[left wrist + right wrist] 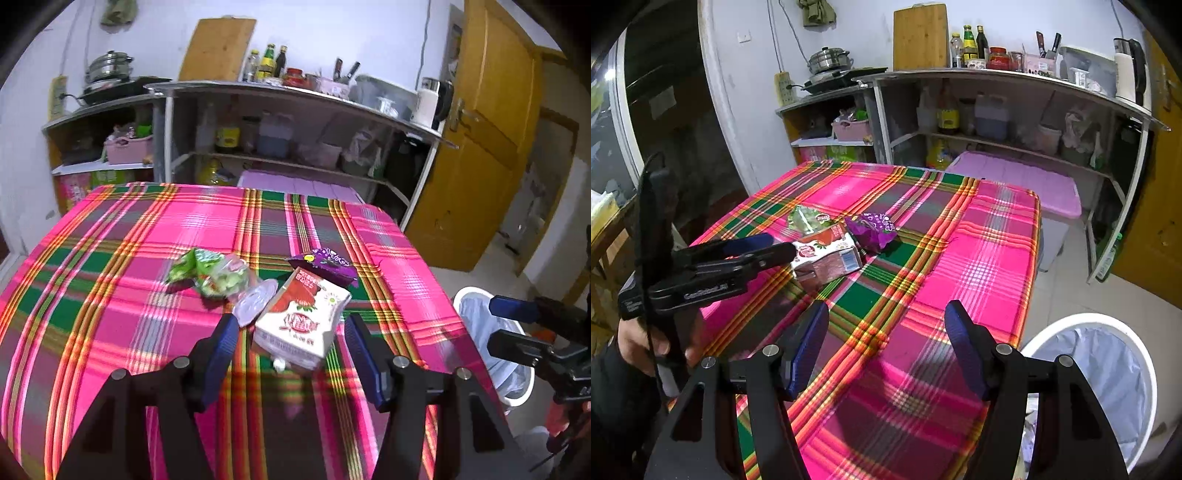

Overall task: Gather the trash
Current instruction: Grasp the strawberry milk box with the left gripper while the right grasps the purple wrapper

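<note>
On the pink plaid tablecloth (110,295) lie 4 pieces of trash in a tight cluster. A red-and-white carton (301,319) sits nearest the left gripper (291,345), whose jaws stand wide with the carton's near end between the blue pads, not pressed. At the carton's 10 o'clock lies a clear plastic lid (255,299), touching it; beyond that, a green wrapper (207,273). At 12 o'clock a purple wrapper (325,264) rests against the carton's far edge. The right gripper (886,347) hovers over bare cloth, jaws wide and holding nothing. A white bin (1108,369) with a pale liner stands off the table's edge at 4 o'clock. Cluttered shelves (295,122) fill the background.
</note>
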`<state>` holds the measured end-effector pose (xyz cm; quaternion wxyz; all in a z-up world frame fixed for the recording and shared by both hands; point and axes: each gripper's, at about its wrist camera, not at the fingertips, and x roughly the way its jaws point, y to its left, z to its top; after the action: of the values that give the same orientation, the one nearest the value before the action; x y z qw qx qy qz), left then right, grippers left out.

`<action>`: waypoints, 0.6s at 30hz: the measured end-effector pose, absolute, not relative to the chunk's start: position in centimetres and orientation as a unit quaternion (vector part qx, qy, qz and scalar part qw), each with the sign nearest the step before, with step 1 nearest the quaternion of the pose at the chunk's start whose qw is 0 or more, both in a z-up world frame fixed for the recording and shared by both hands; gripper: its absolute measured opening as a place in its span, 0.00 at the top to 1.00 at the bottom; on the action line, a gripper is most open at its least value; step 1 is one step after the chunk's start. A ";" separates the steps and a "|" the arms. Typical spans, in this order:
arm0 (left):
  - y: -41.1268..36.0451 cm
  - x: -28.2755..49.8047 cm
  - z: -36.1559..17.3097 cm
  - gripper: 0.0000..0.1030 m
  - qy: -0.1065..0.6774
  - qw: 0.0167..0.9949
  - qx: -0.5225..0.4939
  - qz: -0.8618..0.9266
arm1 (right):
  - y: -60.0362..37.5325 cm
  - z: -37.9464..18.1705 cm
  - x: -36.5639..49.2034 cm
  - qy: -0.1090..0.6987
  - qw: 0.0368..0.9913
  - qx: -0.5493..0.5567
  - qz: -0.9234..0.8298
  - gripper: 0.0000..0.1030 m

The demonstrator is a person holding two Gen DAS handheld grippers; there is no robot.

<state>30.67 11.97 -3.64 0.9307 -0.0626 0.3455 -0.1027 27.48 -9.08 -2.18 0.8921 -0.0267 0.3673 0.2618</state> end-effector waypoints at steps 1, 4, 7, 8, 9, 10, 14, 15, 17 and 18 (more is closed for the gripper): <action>11.8 31.1 -3.9 0.42 0.348 0.929 -0.061 -0.106 | -9.0 -2.3 27.8 0.369 0.892 -0.026 0.262 0.36; 11.4 32.5 -4.7 0.42 0.363 0.924 -0.051 -0.112 | -8.9 -2.6 28.4 0.372 0.891 -0.025 0.260 0.36; 11.2 32.8 -5.0 0.42 0.368 0.919 -0.056 -0.129 | -8.9 -2.8 29.0 0.374 0.891 -0.023 0.257 0.36; 11.1 32.8 -5.0 0.42 0.368 0.919 -0.054 -0.129 | -8.9 -2.8 29.2 0.374 0.891 -0.021 0.256 0.36; 11.0 32.8 -5.0 0.42 0.368 0.919 -0.051 -0.130 | -9.0 -2.9 29.4 0.375 0.891 -0.019 0.255 0.36; 10.8 32.8 -5.0 0.42 0.370 0.919 -0.047 -0.132 | -9.0 -2.9 29.5 0.376 0.891 -0.017 0.254 0.36; 9.9 32.7 -5.0 0.42 0.374 0.917 -0.025 -0.137 | -9.0 -2.9 29.9 0.377 0.891 -0.013 0.254 0.36; 9.7 32.7 -5.0 0.42 0.375 0.916 -0.021 -0.140 | -8.9 -2.9 29.9 0.377 0.891 -0.014 0.254 0.36; 9.4 32.8 -5.1 0.42 0.381 0.913 -0.017 -0.147 | -8.9 -2.9 29.9 0.376 0.891 -0.015 0.255 0.36; 9.4 32.8 -5.2 0.42 0.385 0.911 -0.019 -0.149 | -8.9 -2.9 29.8 0.376 0.891 -0.015 0.255 0.36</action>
<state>32.80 9.41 -5.21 0.9106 -0.0194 0.3850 -0.1489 29.85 -8.90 -2.88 0.8909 -0.0153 0.3759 0.2545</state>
